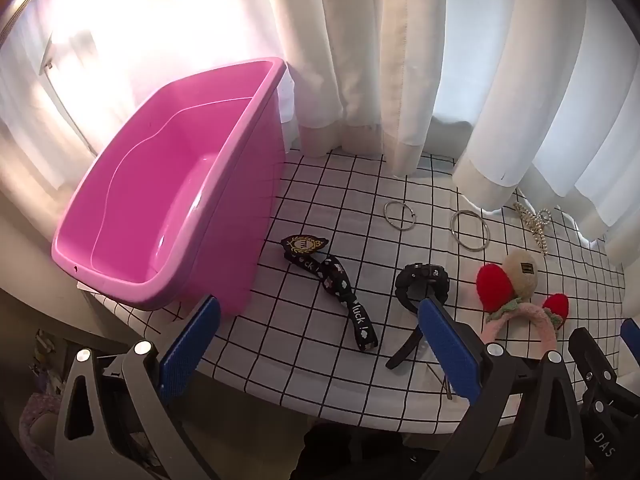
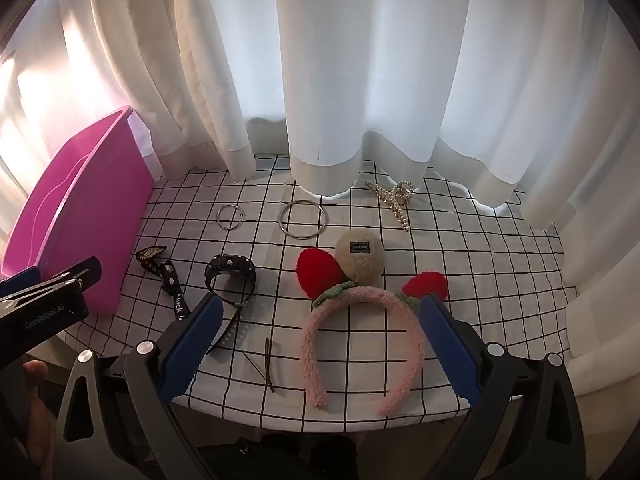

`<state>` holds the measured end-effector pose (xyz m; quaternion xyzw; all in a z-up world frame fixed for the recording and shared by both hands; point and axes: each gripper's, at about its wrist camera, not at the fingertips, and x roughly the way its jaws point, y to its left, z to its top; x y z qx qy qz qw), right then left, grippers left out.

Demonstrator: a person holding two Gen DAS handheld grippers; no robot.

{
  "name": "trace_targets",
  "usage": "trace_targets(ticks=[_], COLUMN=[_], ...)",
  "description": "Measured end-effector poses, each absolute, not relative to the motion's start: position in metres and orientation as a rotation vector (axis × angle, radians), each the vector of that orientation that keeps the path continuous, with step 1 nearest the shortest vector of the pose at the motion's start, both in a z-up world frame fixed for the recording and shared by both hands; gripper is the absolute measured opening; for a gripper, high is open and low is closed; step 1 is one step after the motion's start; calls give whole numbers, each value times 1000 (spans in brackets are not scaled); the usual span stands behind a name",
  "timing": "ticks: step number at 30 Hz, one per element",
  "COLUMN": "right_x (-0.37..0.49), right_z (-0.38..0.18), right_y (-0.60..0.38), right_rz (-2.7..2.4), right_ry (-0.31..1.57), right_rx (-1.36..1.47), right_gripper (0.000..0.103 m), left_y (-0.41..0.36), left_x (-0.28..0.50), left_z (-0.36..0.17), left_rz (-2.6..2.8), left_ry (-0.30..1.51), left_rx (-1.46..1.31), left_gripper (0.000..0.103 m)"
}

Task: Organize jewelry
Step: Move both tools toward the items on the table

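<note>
A pink plastic bin stands empty at the left of the checked tablecloth. On the cloth lie a black "luck" strap, a black watch, two metal rings, a pearl hair claw, a beige pompom, a pink fuzzy headband with red ears, and a thin hairpin. My left gripper hovers open above the strap and watch. My right gripper is open over the headband. Neither holds anything.
White curtains hang along the table's far edge and rest on the cloth behind the rings and hair claw. The rounded table edge lies just below both grippers. The bin stands left of the strap.
</note>
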<state>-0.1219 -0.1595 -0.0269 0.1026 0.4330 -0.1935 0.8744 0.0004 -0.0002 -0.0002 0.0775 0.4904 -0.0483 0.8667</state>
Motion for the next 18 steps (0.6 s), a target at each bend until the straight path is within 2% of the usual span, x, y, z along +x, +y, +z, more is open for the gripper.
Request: trace_targets(ticks=[18], right_x=[-123], right_z=[-25], right_y=[-158], right_rz=[-406], right_ry=[899], right_rx=[215], right_gripper=[94], left_y=[-1], left_x=[-2], left_z=[6], left_rz=[-103], left_ry=[1009], left_rx=[159], left_gripper=[97])
